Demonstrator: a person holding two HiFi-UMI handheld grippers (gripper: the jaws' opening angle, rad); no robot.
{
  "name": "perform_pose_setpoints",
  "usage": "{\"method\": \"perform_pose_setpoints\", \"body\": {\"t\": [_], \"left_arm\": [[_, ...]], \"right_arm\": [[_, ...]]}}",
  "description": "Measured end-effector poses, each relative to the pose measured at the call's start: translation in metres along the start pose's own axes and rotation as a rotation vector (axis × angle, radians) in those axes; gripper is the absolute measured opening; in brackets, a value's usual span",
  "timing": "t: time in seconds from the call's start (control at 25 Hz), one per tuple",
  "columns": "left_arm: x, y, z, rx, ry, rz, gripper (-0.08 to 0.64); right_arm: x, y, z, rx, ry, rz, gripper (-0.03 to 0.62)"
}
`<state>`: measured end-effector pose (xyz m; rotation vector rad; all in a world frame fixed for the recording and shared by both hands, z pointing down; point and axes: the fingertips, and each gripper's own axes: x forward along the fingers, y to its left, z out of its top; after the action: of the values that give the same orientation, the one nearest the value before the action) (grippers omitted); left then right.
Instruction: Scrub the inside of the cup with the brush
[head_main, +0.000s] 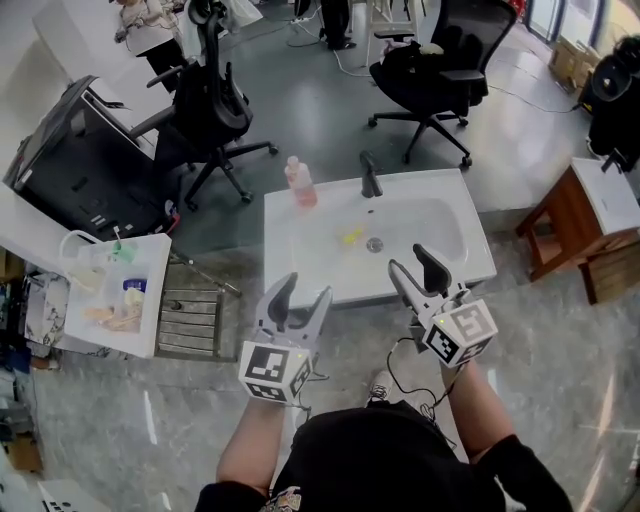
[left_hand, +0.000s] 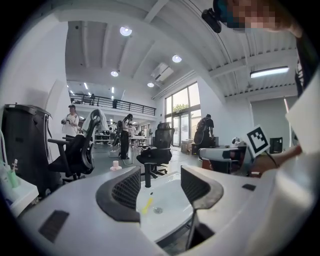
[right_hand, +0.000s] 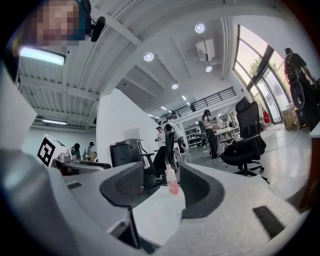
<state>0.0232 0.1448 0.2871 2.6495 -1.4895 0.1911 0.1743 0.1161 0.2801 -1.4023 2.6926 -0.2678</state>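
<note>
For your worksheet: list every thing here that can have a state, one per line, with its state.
left gripper: open, empty
right gripper: open, empty
pink bottle: upright on the sink rim
faucet: no water seen running
yellow item: lying in the sink beside the drain

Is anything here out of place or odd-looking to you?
Nothing looks spilled or broken. The oddest thing is the white rectangular sink itself, standing on an open office floor among black swivel chairs. A small yellow object lies loose in its basin beside the drain; I cannot tell what it is.
</note>
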Motion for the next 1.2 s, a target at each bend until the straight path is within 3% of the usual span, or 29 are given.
{"method": "perform_pose_setpoints", "body": {"t": [0.72,1.2], "left_arm": [[0.047,0.001,-0.002,-0.009,0.026,0.069,0.227],[0.093,0.045,-0.027,0.004,0.078,0.006,0.227]], "right_arm": [[0.022,-0.055,0.004,0.038,0.028,0.054,0.23],[0.074,-0.067,-0.013,0.038,0.065,0.025,0.229]]}}
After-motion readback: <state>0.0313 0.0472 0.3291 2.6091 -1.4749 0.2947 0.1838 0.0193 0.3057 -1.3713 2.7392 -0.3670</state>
